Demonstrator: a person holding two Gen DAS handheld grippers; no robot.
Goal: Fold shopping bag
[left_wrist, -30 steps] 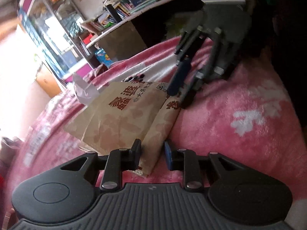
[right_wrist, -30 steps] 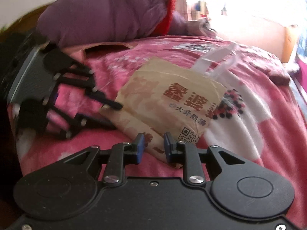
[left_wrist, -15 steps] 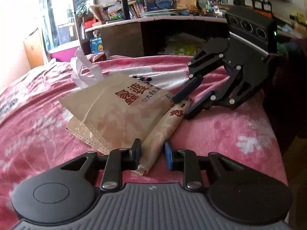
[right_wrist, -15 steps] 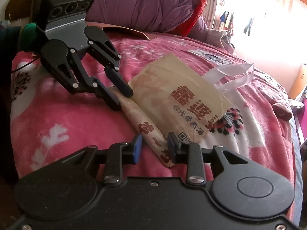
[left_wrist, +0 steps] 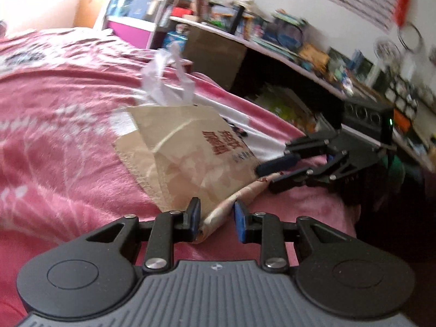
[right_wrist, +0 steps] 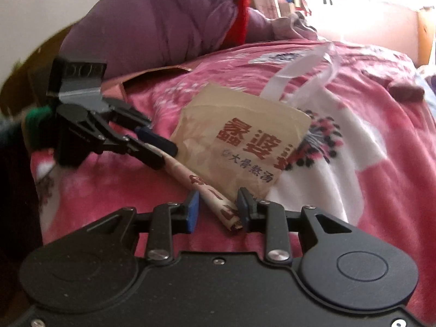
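Pink floral bedding [left_wrist: 68, 141] is spreading under everything, with a beige shopping bag [left_wrist: 196, 158] lying on it, its near edge rolled into a tight tube [right_wrist: 201, 188] printed in red; the bag's white handles [right_wrist: 305, 73] are trailing off its far end.

From the left wrist view, the left gripper [left_wrist: 217, 216] is sitting at one end of the tube; its jaws are standing partly apart with the roll's end lying between them, touching the left pad, while the other pad is staying clear, so nothing is pinched. This view is also showing a cluttered shelf [left_wrist: 272, 43] of books along the wall and a glass cabinet [left_wrist: 141, 2], both blurred; the right gripper [left_wrist: 275, 173] is appearing across the bag with its fingers straddling the far end of the roll.

From the right wrist view, the right gripper [right_wrist: 218, 212] is holding its jaws partly apart around the tube's other end, the roll resting against the right pad without being squeezed; only here are the bag's red characters reading clearly, and a purple quilt [right_wrist: 163, 19] is piling up behind the bed; the left gripper [right_wrist: 156, 150] is lying low at the opposite end, fingers spread on either side of the roll.
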